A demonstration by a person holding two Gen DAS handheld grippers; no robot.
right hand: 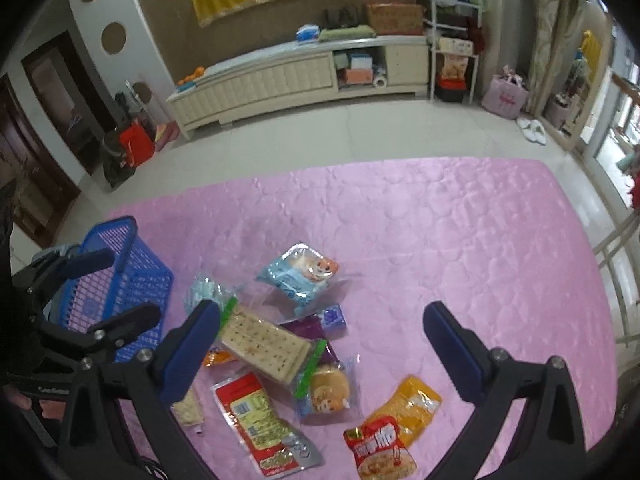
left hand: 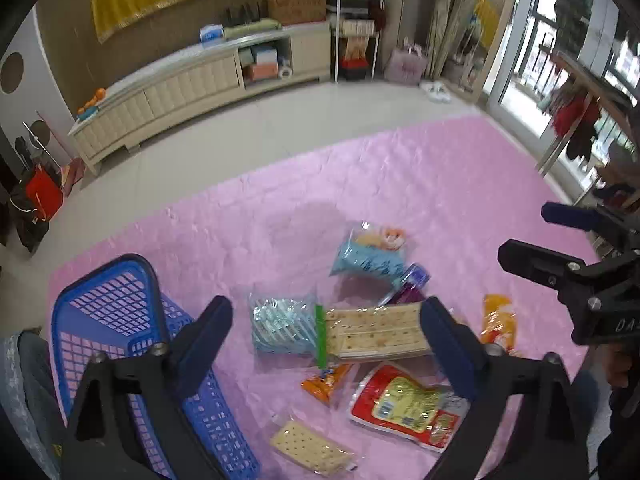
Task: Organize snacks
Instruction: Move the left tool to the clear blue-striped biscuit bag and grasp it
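Left gripper (left hand: 326, 326): jaws spread, holding nothing, above the cracker pack (left hand: 376, 332).
Right gripper (right hand: 320, 320): likewise spread, unloaded.
Right view only: red noodle packet (right hand: 380, 450).
Cracker pack: long axis across the left view.
Blue basket (left hand: 120, 276): left of the pile.
Pink mat (right hand: 460, 240): bare beyond.

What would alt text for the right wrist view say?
Open right tongs hover over snack packets scattered on a pink quilted mat, a long cracker pack central. An empty blue basket sits left, beside the open left tongs.
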